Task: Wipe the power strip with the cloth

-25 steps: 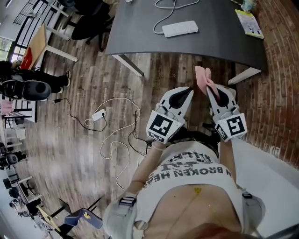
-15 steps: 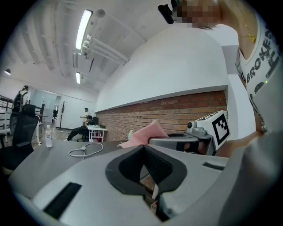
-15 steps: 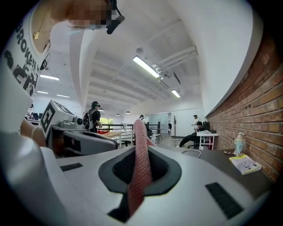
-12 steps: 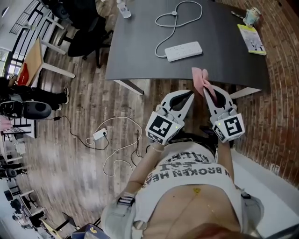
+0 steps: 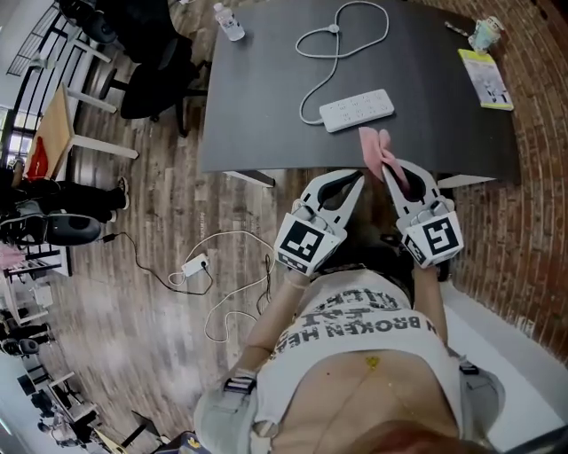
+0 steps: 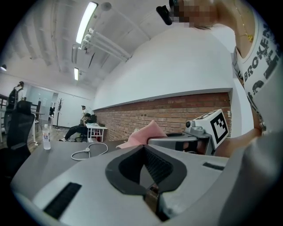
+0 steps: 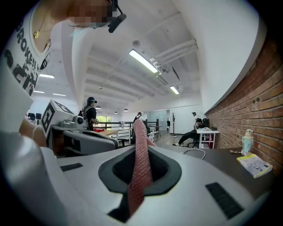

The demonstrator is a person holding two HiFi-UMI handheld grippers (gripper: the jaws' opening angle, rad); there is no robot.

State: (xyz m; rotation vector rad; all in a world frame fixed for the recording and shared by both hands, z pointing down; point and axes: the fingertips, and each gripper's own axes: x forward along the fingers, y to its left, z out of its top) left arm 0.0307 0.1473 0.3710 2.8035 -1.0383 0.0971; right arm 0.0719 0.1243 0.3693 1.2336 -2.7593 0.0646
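Note:
The white power strip (image 5: 358,110) lies on the dark grey table (image 5: 266,106), its white cable (image 5: 342,35) looping away behind it. My right gripper (image 5: 389,165) is shut on a pink cloth (image 5: 376,146), which sticks up past the jaw tips over the table's near edge, just short of the strip. In the right gripper view the cloth (image 7: 140,163) stands clamped between the jaws. My left gripper (image 5: 358,177) is shut and empty, beside the right one at the table edge. From the left gripper view I see shut jaws (image 6: 142,148) and the cloth (image 6: 148,131) beyond.
On the table stand a water bottle (image 5: 229,21) at the far left, and a yellow booklet (image 5: 485,78) and a small cup (image 5: 484,31) at the far right. An office chair (image 5: 151,53) is left of the table. A charger with cables (image 5: 200,264) lies on the wooden floor.
Both grippers have moved forward to the table. The cloth, which hung over the floor before, now reaches over the table's near edge close to the power strip.

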